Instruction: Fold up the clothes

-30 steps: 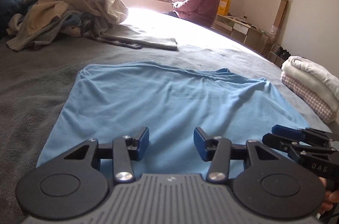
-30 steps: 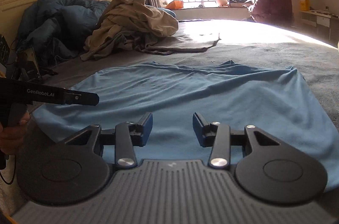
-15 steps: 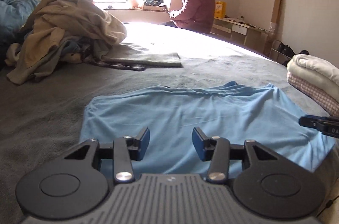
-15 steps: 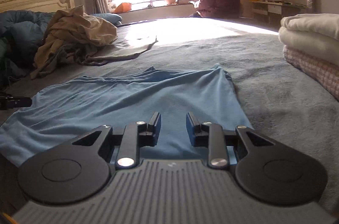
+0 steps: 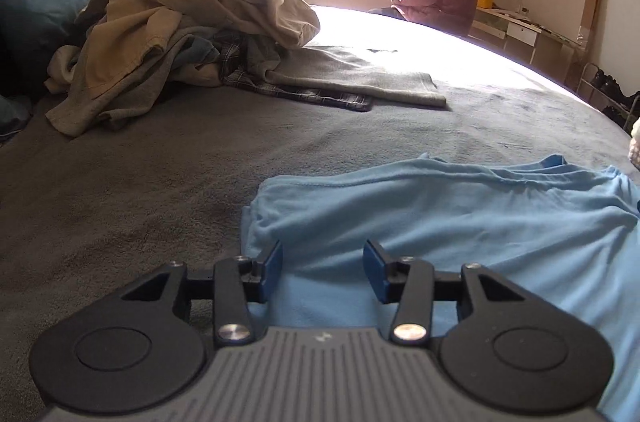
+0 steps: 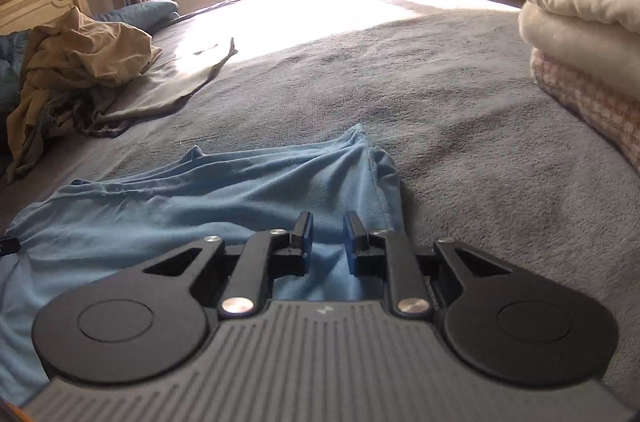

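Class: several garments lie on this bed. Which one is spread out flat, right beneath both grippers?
The light blue shirt alone lies spread out; the tan and grey clothes sit heaped near the headboard, and the white and pink stack is folded.

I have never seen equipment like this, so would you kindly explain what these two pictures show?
A person holds one hand-held gripper in each hand, each with a camera looking along its fingers. One picture is the left hand-held gripper, its jaws opening over the light blue shirt's left edge. The other is the right hand-held gripper, jaws closing at the shirt's right edge, with no clear pinch yet. The shirt lies on a grey bed, with an unfolded clothes pile behind and folded towels at right.
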A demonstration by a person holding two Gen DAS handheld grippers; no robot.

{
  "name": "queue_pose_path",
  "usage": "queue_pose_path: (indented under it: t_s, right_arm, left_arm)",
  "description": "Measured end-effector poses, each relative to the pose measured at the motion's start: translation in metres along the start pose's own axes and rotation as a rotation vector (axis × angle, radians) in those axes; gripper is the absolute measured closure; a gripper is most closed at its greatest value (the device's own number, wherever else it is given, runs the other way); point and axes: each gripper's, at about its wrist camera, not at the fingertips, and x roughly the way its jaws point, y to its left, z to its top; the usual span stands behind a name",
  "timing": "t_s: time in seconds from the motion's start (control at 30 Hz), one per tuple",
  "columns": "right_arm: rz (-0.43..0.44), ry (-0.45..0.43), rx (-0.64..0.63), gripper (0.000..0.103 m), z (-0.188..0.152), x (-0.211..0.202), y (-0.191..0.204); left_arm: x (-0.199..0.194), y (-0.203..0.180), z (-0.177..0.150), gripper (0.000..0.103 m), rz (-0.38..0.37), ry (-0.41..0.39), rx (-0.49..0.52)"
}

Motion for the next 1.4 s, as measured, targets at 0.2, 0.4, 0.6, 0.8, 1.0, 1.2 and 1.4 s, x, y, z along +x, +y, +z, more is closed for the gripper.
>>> queue_pose_path:
  t_s: [0.2,0.4,0.6,0.8,1.0,1.2,1.4]
  right_arm:
    - [0.080,0.056,0.029,0.088,0.014,0.042,0.006]
    - [-0.146,-0.067,0.171,0.087,0.022,-0.002,-0.054]
    - [0.133,-0.015,0.167,0.087,-0.018,-0.062,-0.028]
    - [0.138,0.096,0.269,0.092,-0.079,-0.069,-0.045]
    - [0.022,-0.036,0.186,0.085,-0.074,-0.122,-0.034]
    - [0.125,-0.013,0.084,0.082,-0.091,-0.127,-0.004]
    - [-0.011,0.005,0.147,0.082,-0.108,-0.130,-0.025]
  left_arm:
    - [0.036,-0.011,0.011,0.051,0.078,0.041,0.020]
    - [0.012,0.011,0.022,0.054,0.126,-0.001,-0.058]
    - [-0.052,-0.002,0.000,0.051,0.016,-0.019,-0.022]
    - [-0.060,-0.005,-0.056,0.052,-0.009,0.113,-0.010]
    - [-0.112,0.002,-0.057,0.049,0.043,-0.001,-0.010]
    - [-0.112,0.005,-0.087,0.046,0.017,0.092,-0.055]
    - [-0.130,0.063,-0.096,0.044,0.046,0.082,-0.284]
